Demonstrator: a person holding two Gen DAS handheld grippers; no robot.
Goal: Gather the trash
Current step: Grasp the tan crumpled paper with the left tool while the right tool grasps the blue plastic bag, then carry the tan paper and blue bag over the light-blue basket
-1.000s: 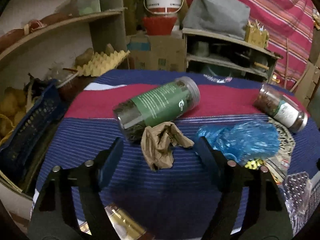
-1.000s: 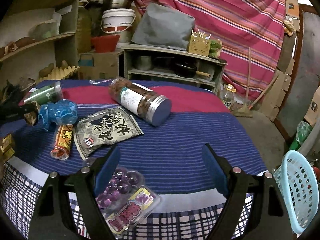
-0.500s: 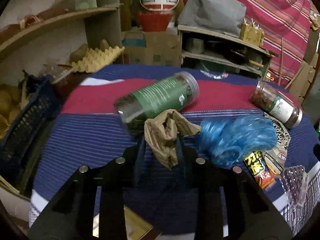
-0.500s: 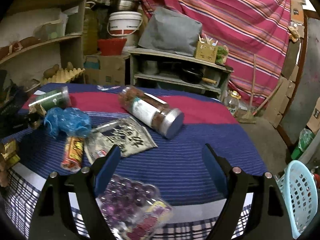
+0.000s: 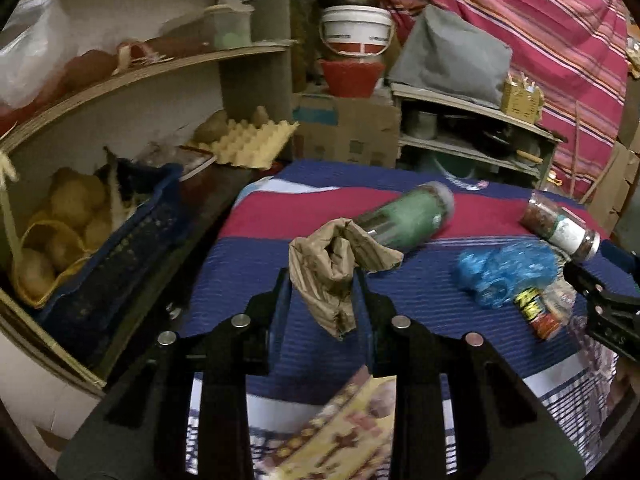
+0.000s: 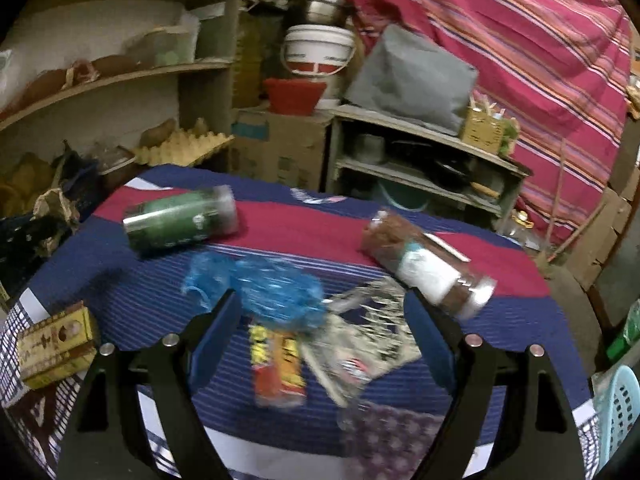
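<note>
My left gripper [image 5: 322, 284] is shut on a crumpled brown paper [image 5: 328, 268] and holds it lifted above the blue-and-red striped tablecloth [image 5: 280, 220]. The same brown paper [image 6: 56, 208] shows at the far left of the right wrist view. My right gripper [image 6: 322, 304] stands open and holds nothing. A crumpled blue plastic bag [image 6: 264, 288] lies just beyond its left finger. A red-and-yellow snack wrapper [image 6: 278, 364] and a black-and-white packet [image 6: 360, 336] lie on the cloth between its fingers.
A green-labelled jar [image 6: 180, 220] and a brown-filled jar [image 6: 424, 268] lie on their sides on the table. A yellow box [image 6: 56, 344] sits at the front left, a purple blister pack [image 6: 384, 436] at the front. A light blue basket [image 6: 620, 412] stands at lower right. Shelves crowd the left.
My left gripper shut on the brown paper, raised it off the cloth and drew back to the left. My right gripper stayed open and swung left over the wrappers toward the blue bag.
</note>
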